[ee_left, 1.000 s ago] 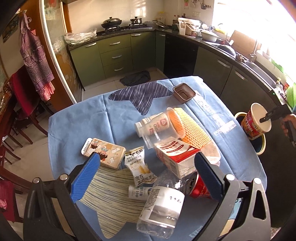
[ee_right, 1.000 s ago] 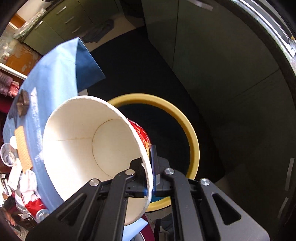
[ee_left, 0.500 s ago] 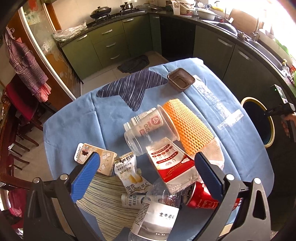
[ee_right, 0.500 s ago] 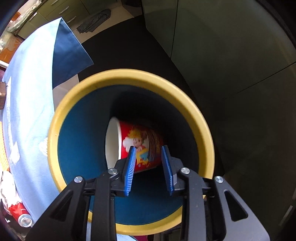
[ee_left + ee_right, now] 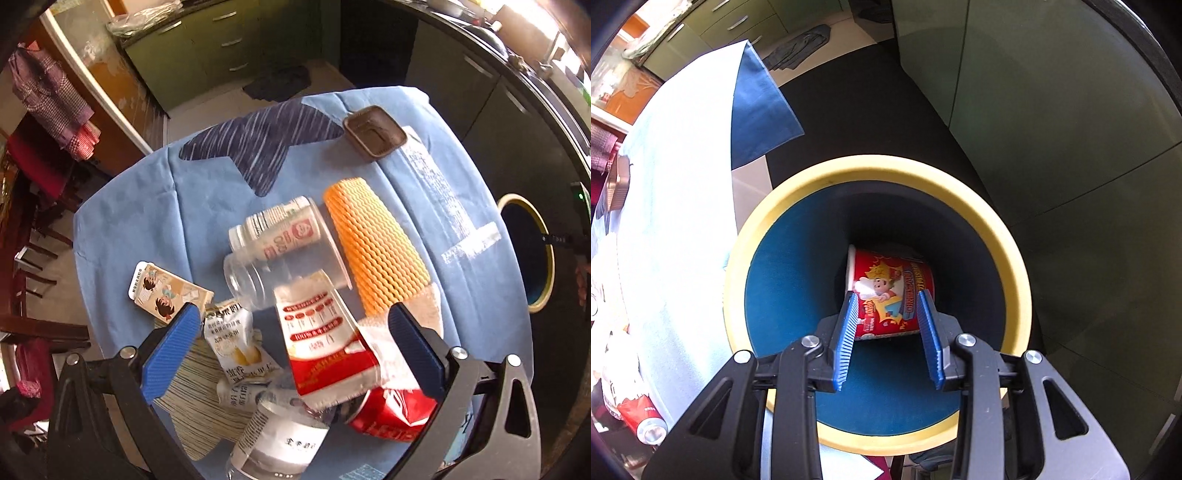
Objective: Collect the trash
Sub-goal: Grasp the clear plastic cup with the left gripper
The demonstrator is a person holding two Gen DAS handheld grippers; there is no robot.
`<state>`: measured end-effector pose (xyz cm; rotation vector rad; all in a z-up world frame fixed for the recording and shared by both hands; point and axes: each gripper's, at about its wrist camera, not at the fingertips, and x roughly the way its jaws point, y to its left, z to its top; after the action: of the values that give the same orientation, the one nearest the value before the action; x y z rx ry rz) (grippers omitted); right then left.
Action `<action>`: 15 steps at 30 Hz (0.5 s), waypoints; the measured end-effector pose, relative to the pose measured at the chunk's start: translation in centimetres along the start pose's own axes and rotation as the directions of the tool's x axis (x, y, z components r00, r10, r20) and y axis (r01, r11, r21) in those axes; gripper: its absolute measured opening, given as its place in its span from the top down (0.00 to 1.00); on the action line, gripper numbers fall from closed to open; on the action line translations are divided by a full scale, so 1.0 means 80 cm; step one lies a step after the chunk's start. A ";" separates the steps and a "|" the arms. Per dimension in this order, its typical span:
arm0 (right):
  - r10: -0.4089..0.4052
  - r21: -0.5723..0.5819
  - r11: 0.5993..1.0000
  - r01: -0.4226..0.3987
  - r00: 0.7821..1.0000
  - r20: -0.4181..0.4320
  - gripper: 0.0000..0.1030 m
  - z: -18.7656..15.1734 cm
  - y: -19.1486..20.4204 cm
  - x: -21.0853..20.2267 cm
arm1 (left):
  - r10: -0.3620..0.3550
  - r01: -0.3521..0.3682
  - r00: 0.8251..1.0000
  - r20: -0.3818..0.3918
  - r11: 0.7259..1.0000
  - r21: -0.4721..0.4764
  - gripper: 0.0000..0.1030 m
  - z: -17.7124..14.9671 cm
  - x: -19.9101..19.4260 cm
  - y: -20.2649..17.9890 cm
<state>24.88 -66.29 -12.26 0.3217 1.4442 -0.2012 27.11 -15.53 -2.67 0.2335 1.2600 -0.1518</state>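
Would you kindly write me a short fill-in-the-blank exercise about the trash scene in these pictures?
1. The red noodle cup lies on its side inside the ____-rimmed bin.
2. The right claw above the bin is ____.
3. The tablecloth is ____.
4. The foam sleeve beside the clear plastic cup is ____.

Missing words: yellow; open; blue; orange

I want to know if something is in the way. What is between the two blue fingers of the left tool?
In the left wrist view, the left tool frames a snack packet and a red-and-white carton, both lying on the blue tablecloth.
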 end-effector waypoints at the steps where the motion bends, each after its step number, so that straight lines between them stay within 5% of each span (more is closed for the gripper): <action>1: 0.001 -0.003 1.000 -0.001 1.000 -0.001 0.67 0.001 0.004 0.002 | 0.002 -0.002 1.000 -0.017 0.999 -0.032 0.06 0.007 0.005 0.007; 9: 0.023 -0.012 1.000 -0.023 1.000 0.005 0.66 -0.002 0.007 0.005 | 0.026 -0.062 0.985 -0.169 0.975 -0.214 0.06 0.033 0.056 0.036; 15: 0.028 -0.036 0.999 -0.029 1.000 -0.013 0.66 -0.005 0.008 0.011 | -0.096 0.040 0.983 -0.155 0.942 -0.334 0.06 0.035 0.059 0.044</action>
<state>24.80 -65.54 -13.11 0.3143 1.4529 -0.1503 31.98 -12.79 -6.05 -0.0901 1.4416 0.0226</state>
